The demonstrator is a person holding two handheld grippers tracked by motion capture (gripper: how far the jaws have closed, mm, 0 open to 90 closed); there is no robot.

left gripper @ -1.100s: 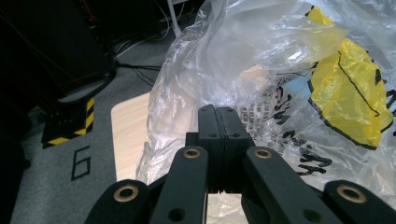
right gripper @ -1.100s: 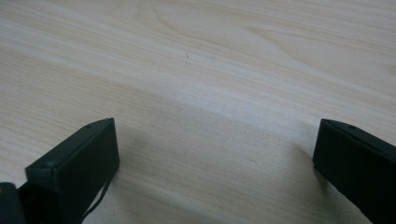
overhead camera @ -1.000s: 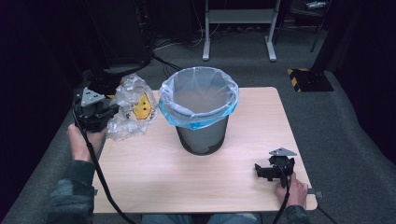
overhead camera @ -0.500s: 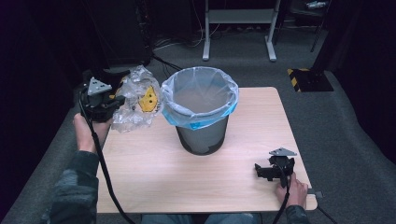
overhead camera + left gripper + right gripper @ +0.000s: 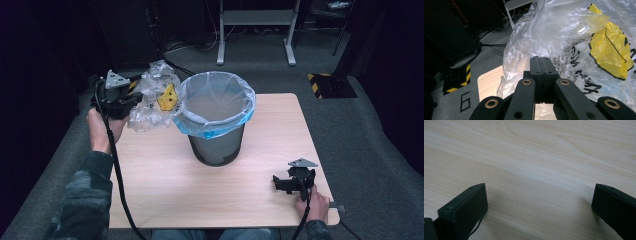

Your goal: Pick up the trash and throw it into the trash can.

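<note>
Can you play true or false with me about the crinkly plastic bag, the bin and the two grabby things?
1. The left gripper is shut on the clear plastic bag. True.
2. The plastic bag lies inside the bin. False: it hangs beside the bin's rim, off the table.
3. The right gripper has its jaws wide apart. True.
4. The right gripper holds a cup. False: nothing is between its jaws, just bare table.
5. The bin has a blue-edged liner. True.
</note>
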